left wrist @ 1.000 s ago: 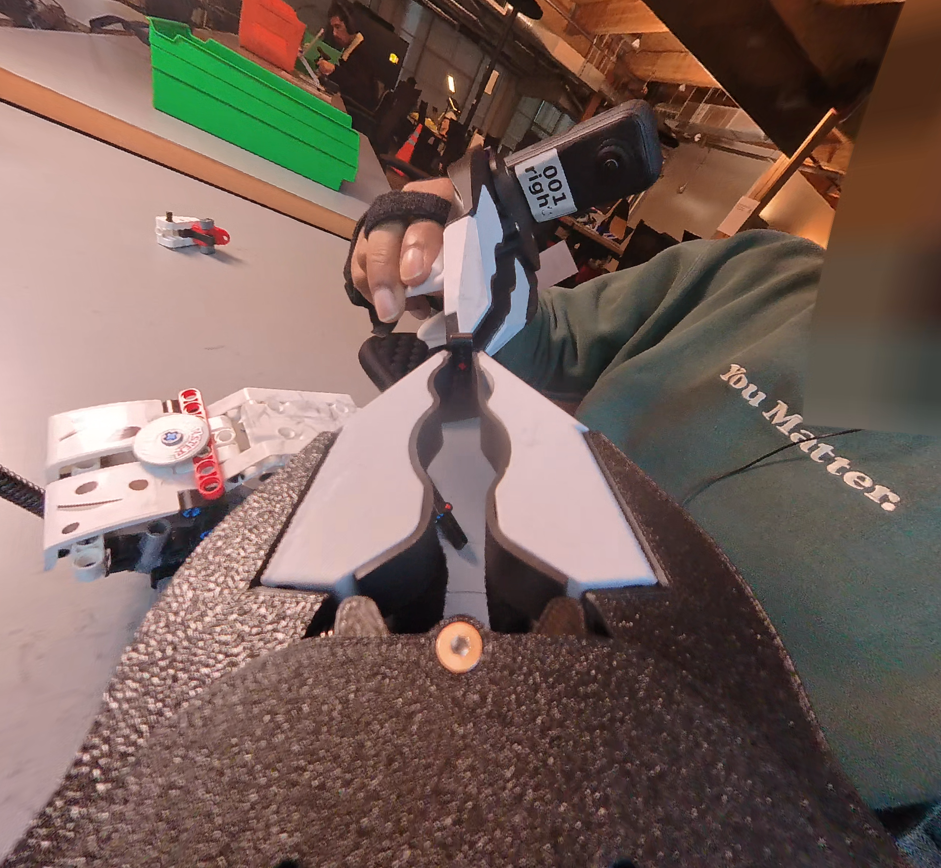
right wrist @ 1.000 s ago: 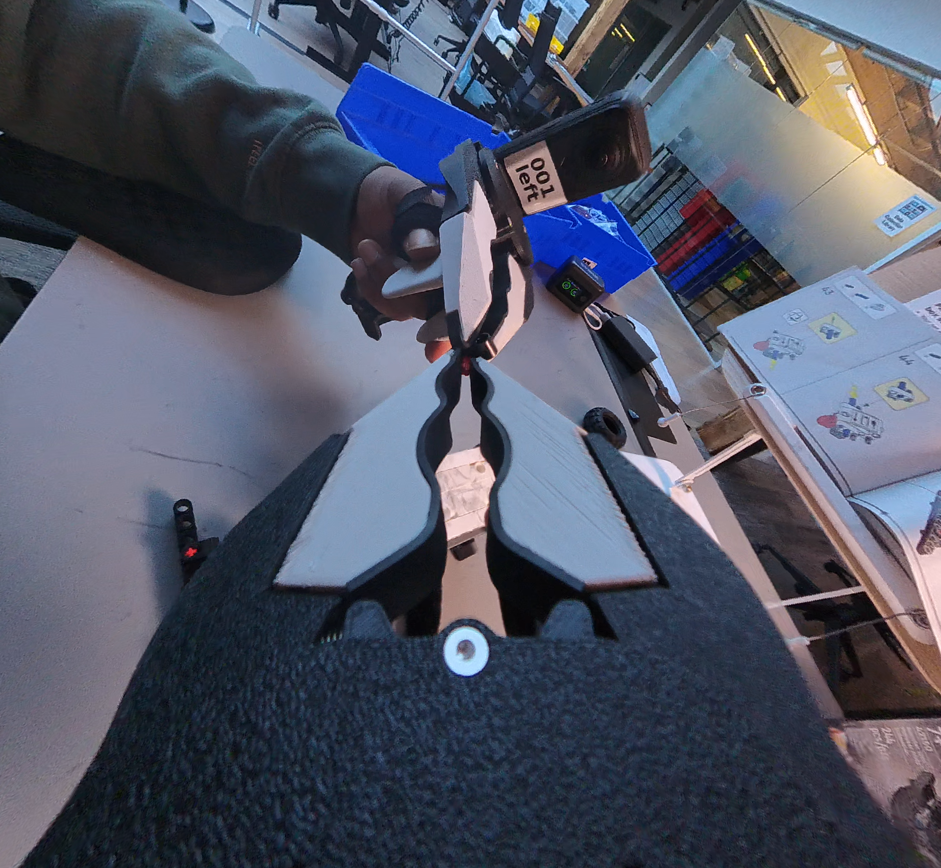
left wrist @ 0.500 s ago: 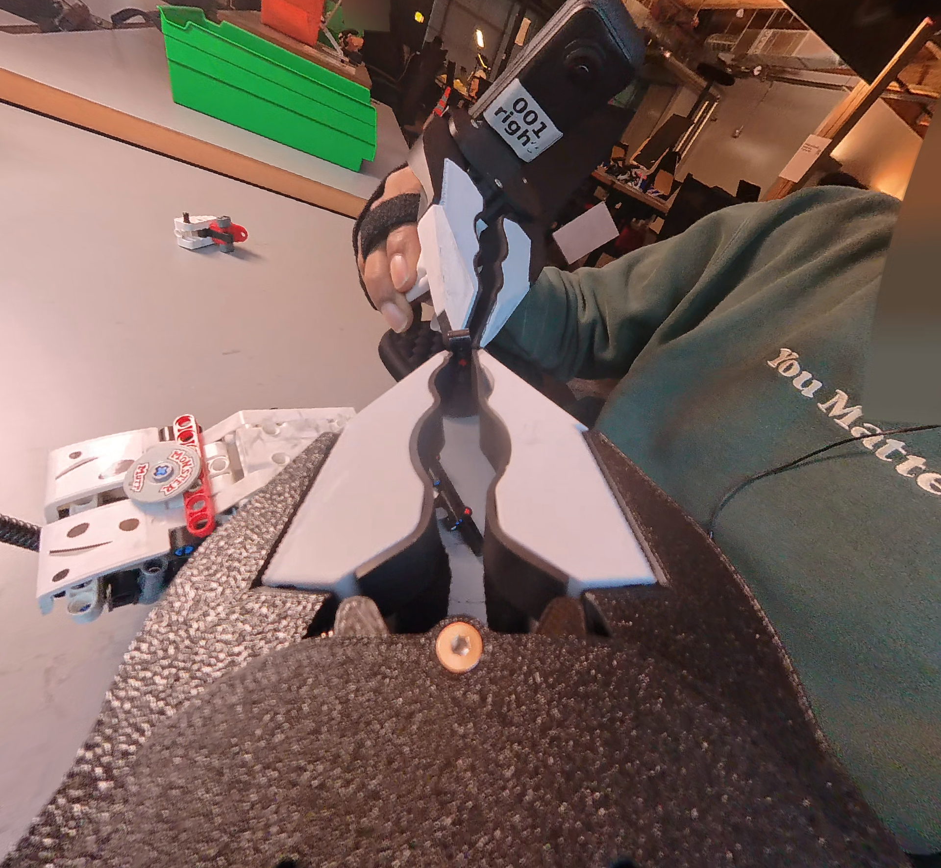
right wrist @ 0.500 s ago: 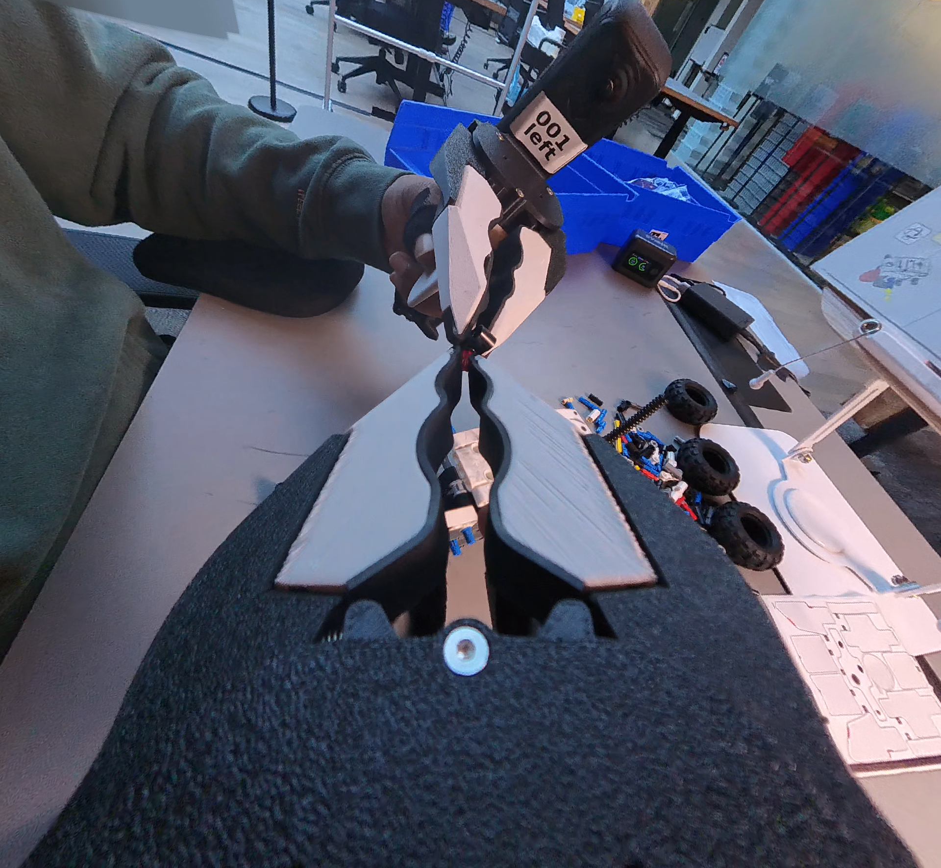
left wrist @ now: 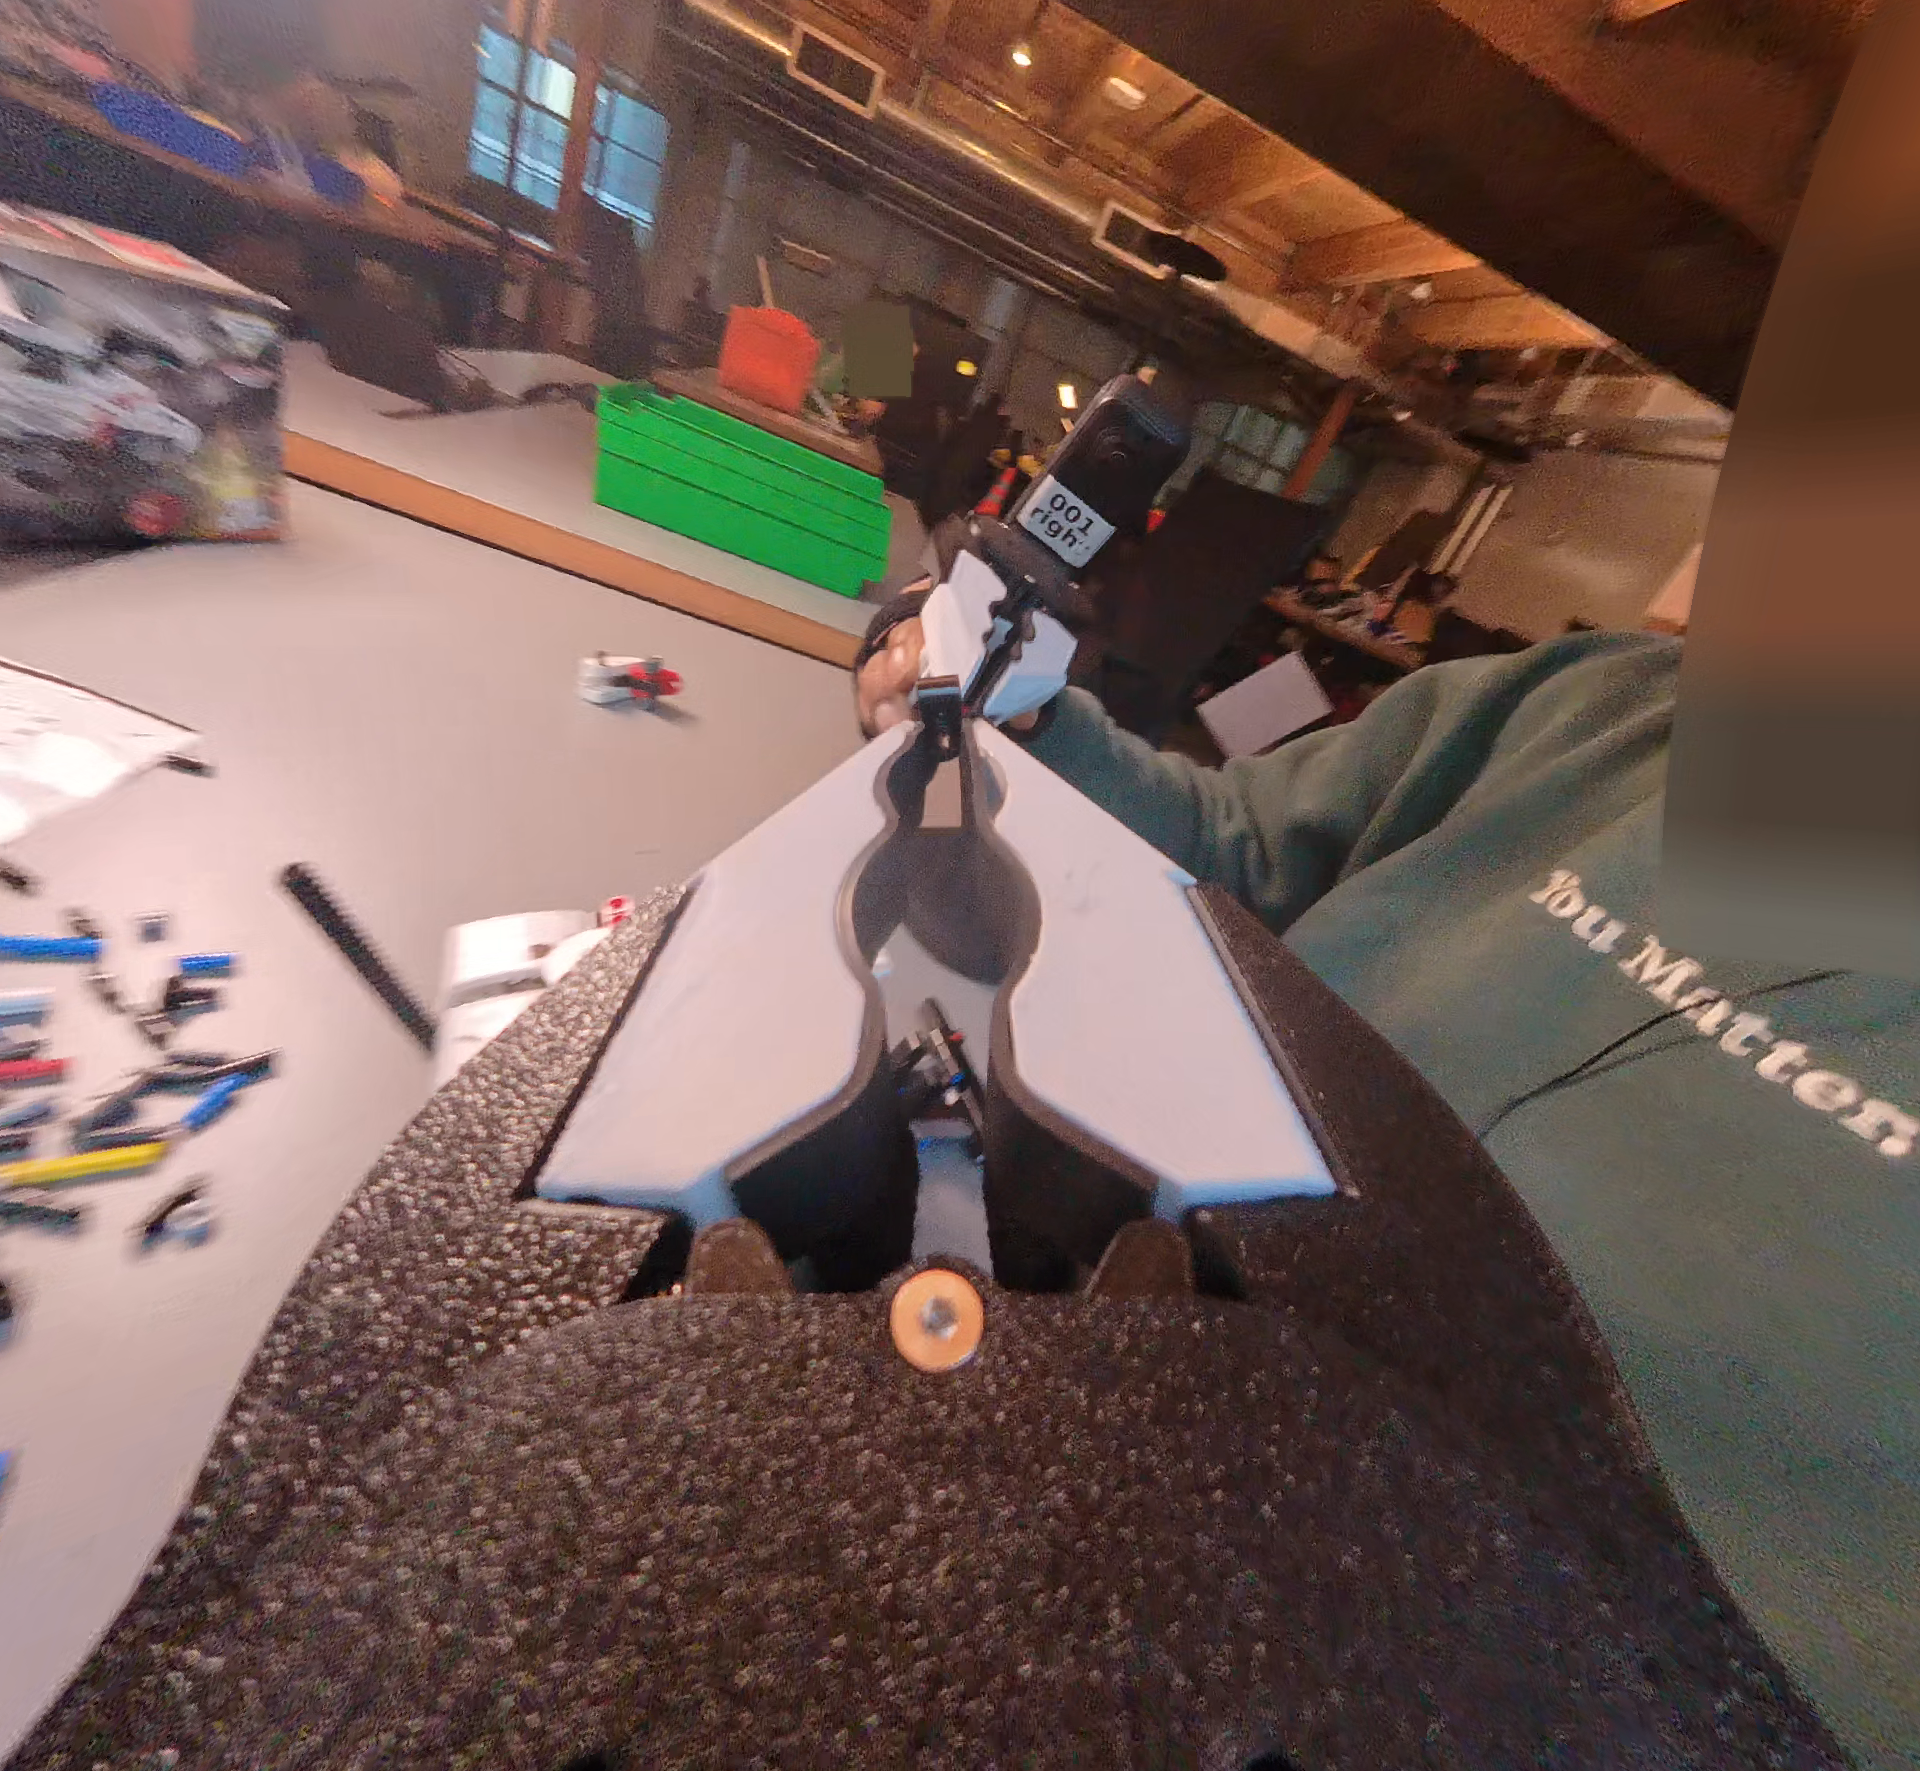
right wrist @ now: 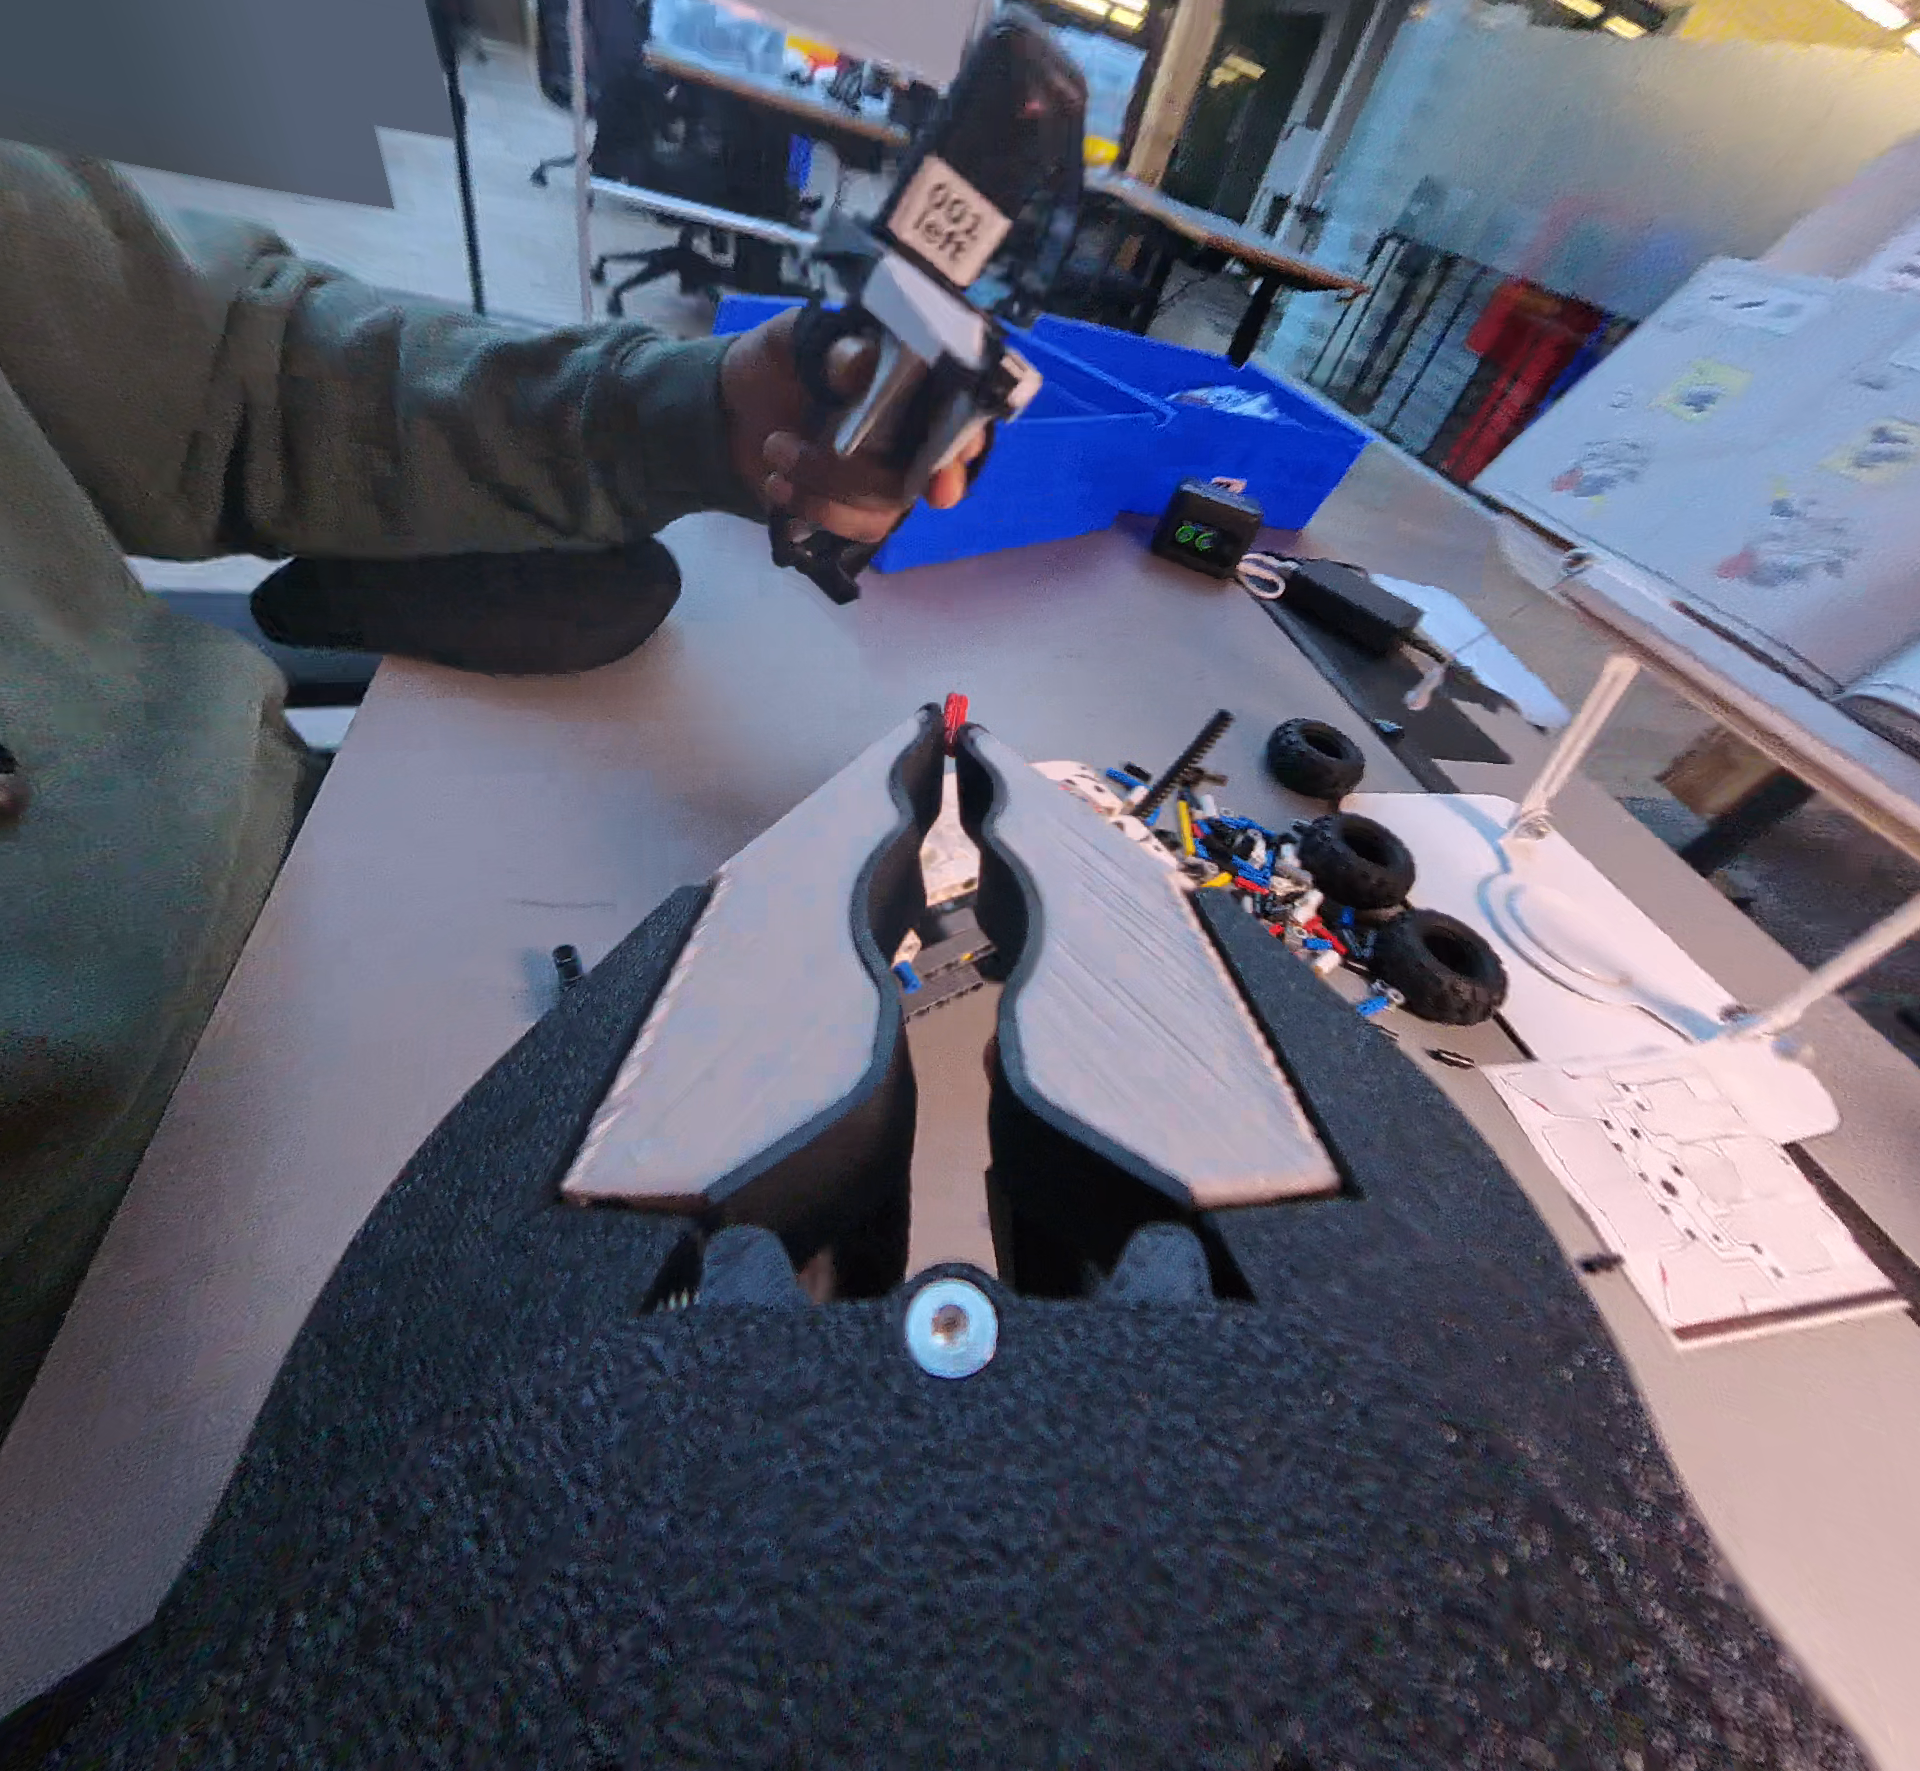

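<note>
Right gripper point(right wrist: 950, 747), pinching a red pin point(right wrist: 954, 711), has separated from the closed left gripper point(left wrist: 943, 753)

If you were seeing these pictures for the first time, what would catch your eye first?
The right claw is shut on a small red piece above the table. To its right lies a heap of coloured building pieces with three black tyres. The left claw pinches a small dark piece, with bright green trays far behind.
</note>
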